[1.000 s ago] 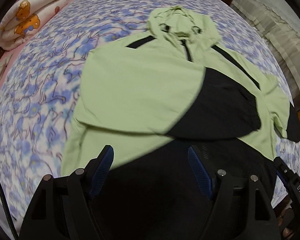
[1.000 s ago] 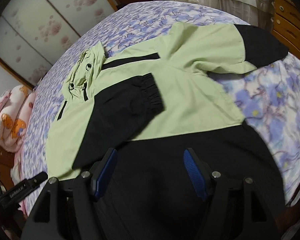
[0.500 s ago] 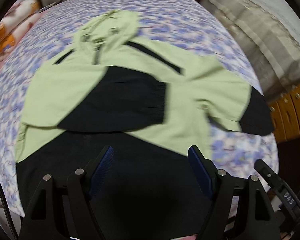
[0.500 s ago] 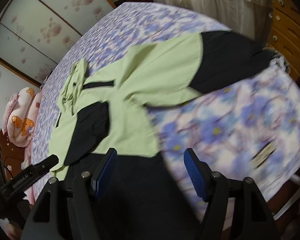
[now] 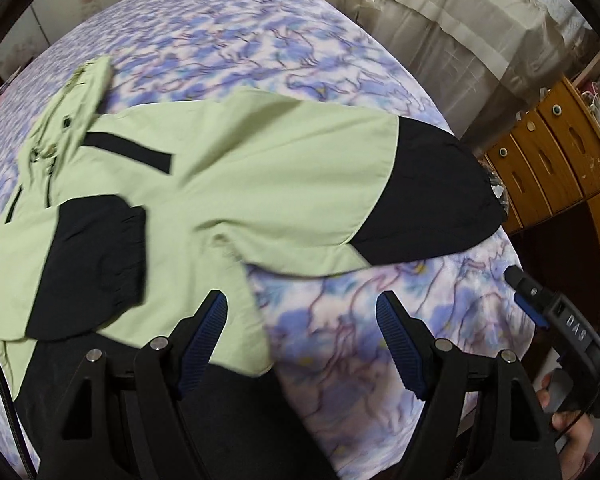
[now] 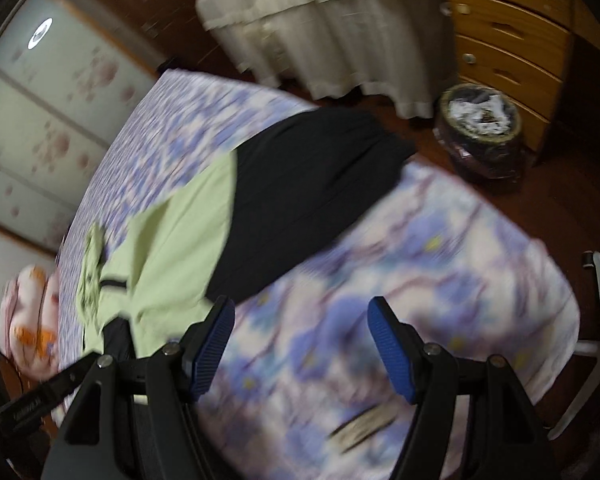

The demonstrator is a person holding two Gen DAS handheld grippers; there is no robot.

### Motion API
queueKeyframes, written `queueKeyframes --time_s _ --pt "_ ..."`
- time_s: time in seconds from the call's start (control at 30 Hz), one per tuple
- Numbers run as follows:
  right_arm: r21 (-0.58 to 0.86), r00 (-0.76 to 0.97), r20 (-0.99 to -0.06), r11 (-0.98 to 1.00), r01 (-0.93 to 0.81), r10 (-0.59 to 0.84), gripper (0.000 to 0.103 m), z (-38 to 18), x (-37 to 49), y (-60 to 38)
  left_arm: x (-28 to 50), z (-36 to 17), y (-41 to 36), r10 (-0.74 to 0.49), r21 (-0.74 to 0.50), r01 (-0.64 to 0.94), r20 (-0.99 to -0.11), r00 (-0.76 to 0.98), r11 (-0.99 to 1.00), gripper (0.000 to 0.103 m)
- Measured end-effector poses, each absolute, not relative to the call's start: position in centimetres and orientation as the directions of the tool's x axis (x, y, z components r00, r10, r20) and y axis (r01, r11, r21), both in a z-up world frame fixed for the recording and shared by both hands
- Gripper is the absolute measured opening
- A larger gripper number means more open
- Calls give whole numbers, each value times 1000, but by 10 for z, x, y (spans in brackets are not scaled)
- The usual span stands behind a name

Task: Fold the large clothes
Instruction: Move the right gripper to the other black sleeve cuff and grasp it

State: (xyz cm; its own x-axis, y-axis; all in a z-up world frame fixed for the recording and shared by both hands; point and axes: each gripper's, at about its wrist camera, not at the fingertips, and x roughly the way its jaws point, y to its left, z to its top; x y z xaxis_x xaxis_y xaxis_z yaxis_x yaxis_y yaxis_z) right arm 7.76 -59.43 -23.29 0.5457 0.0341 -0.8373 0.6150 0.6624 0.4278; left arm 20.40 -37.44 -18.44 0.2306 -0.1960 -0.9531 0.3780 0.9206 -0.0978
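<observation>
Jacket [image 5: 228,184], green and black with a hood, lies flat on the bed [image 5: 260,40], front up, over the near left part of the blue flowered cover. Left claw [image 5: 300,340] is spread, nothing between its blue pads; it hangs above the jacket's side edge where green cloth meets bare cover. Right claw [image 6: 300,344] is spread too, empty, over bare cover just off the jacket, with the black end of the outstretched sleeve [image 6: 312,184] ahead of it. That sleeve runs out toward the bed's far corner, its cuff at or just past the edge; I cannot tell which. The other sleeve [image 5: 96,264] is already folded across the chest, black cuff lying on green.

Risks, as I judge them:
- Cloth looks thin and slick. A pinch on one layer at the cuff could slip out mid-swing, and the sleeve would flop short or twist.
- The cuff near the corner could slide off the bed if nudged rather than pinched. A waste bin [image 6: 480,132] stands on the floor just below that corner.
- Dragging the sleeve in could pull the body along and shift the sleeve that is already folded.
- A pinch that is too deep may take the cover too and lift it with the sleeve.
- Both views are smeared, so the exact pinch spot is hard to call.
- The two claws are near each other and could bump if both go for one cuff.
</observation>
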Motion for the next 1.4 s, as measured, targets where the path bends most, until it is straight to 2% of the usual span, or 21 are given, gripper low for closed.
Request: queueKeyframes --time_s 0.23,0.4,0.67,0.73,0.8,0.9,1.1,1.4 --pt "467 590 -807 595 654 -16 67 -263 94 -651 224 -209 -403 -185 -94 374 -959 216 923 75" --pt "476 588 -808 570 670 -17 39 -287 116 -670 229 -216 -408 -184 -101 363 -962 200 926 75" --pt "495 597 -802 520 696 -36 33 -307 127 -680 229 -215 -406 -173 -86 369 -963 207 925 75" --pt "495 600 -799 515 700 -47 29 -309 127 -680 229 -215 -405 -164 -76 370 -963 212 926 75" --pt "503 606 -794 501 704 -56 14 -311 125 -682 228 -214 -403 -167 -77 373 -962 216 925 75" --pt "502 615 -786 510 698 -67 7 -305 123 -681 228 -211 -397 -180 -90 370 -960 216 925 75" --pt "460 601 -791 536 708 -115 5 -286 125 -673 232 -200 -369 -205 -124 333 -953 223 935 75" --pt "414 661 -718 630 657 -217 4 -201 132 -611 237 -185 -279 -238 -177 255 -943 234 951 75"
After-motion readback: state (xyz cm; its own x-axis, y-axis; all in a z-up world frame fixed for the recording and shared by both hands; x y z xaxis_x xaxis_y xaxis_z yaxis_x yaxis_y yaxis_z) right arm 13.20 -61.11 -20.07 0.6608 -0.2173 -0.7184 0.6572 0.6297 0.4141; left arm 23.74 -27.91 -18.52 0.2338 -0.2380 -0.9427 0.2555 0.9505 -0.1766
